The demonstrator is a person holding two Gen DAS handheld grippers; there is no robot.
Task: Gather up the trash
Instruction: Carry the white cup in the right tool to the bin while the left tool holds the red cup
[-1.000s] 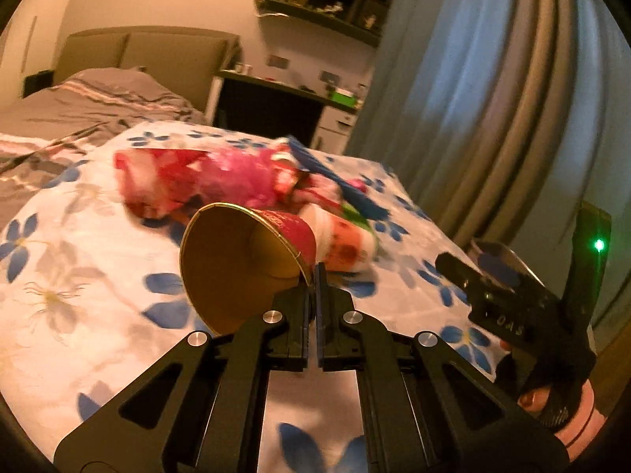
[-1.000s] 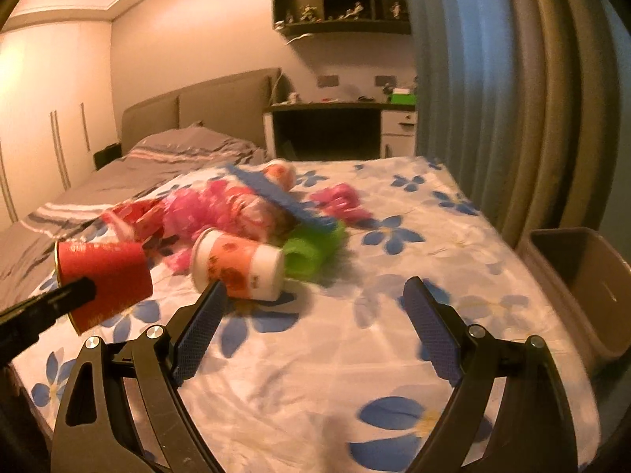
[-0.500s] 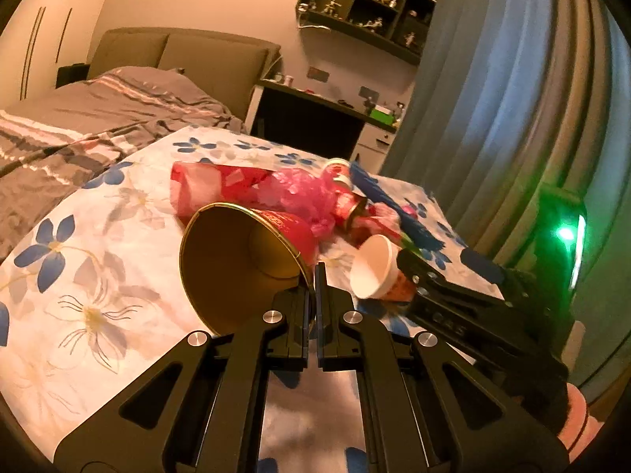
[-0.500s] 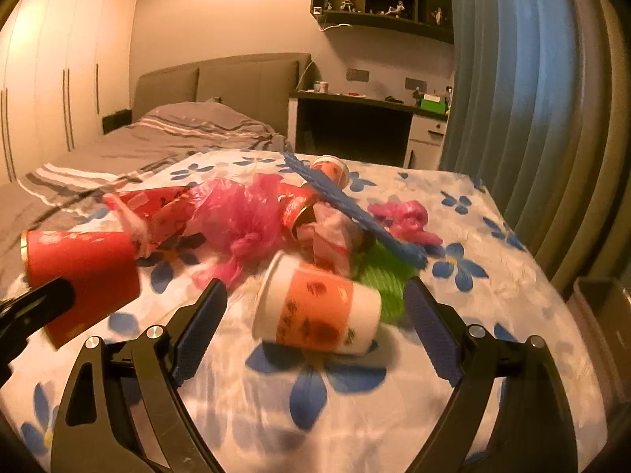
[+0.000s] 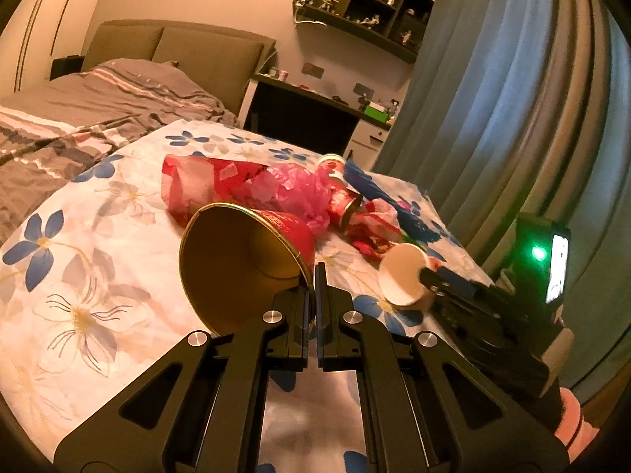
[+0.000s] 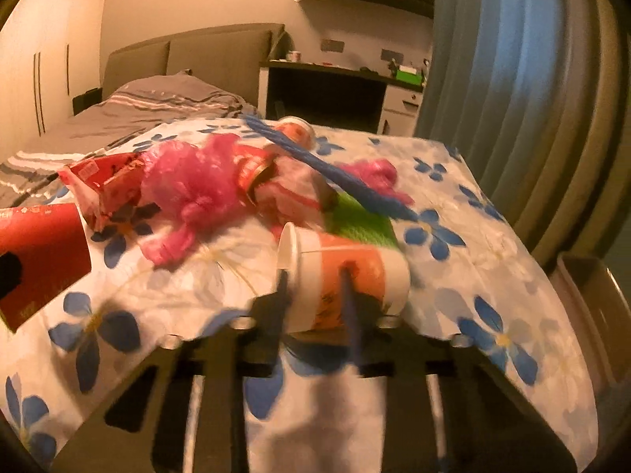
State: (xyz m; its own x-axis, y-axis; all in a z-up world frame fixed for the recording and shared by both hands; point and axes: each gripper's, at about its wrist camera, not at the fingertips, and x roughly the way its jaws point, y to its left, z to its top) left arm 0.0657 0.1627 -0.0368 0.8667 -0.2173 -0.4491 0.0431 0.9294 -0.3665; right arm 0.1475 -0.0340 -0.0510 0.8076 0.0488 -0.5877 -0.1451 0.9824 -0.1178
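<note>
My left gripper (image 5: 315, 272) is shut on the rim of a red paper cup (image 5: 240, 264) with a gold inside, held tilted above the flowered bedspread (image 5: 79, 295). That red cup (image 6: 39, 260) also shows at the left edge of the right wrist view. A white and orange paper cup (image 6: 343, 276) lies on its side on the bed. My right gripper (image 6: 315, 287) is closing its jaws on this cup near the mouth, with part of the rim and wall between the blurred fingers (image 6: 349, 295). In the left wrist view the right gripper (image 5: 430, 276) touches the white cup (image 5: 402, 276).
Behind the cups lies a heap of trash: a red wrapper (image 6: 106, 185), a pink plastic bag (image 6: 189, 185), a blue strip (image 6: 335, 173), a green piece (image 6: 359, 220) and another cup (image 6: 295, 132). A brown bin (image 6: 583, 295) stands beside the bed by the curtain (image 6: 512, 79).
My right gripper moved in over the white and orange cup, and its wide-open jaws have come together around the cup's rim. The left gripper keeps its hold on the red cup.
</note>
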